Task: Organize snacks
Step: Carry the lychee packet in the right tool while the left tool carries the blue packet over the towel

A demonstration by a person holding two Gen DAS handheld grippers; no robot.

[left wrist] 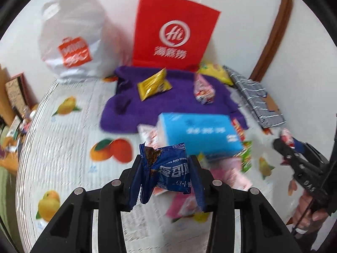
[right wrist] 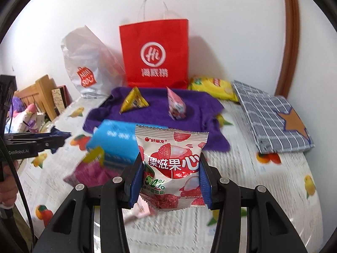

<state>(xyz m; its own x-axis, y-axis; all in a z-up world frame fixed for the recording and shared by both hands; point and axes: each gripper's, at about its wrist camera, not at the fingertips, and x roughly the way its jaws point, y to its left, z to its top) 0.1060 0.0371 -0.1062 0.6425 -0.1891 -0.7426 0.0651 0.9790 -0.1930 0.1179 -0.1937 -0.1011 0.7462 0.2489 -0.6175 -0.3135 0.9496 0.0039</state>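
The blue cookie packet (left wrist: 166, 172) is sitting clamped between the blue pads of the left gripper (left wrist: 166, 179), lifted clear of the fruit-print tablecloth (left wrist: 69, 147). The red-and-white lychee snack pouch (right wrist: 171, 166) is being pinched upright by the right gripper (right wrist: 170, 181), its pads pressing on both sides of the pouch.

Taking the purple towel (right wrist: 155, 116) as the landmark: a yellow triangular packet (right wrist: 133, 102) and a pink packet (right wrist: 175, 105) are lying on top of it, apart from each other. A blue box (right wrist: 114, 141) is resting just in front of the towel, overlapping its near edge, and a heap of loose pink, yellow and green wrappers (left wrist: 231, 168) is spreading out in front of that box. Directly behind the towel a red paper bag (right wrist: 155, 57) is standing upright against the wall, with a white plastic shopping bag (right wrist: 88, 63) to the left of it. At the towel's back right corner a yellow chip bag (right wrist: 212, 86) is lying, and beside it, to the right of the towel, a grey checked cloth with a star patch (right wrist: 271, 122) is lying flat.
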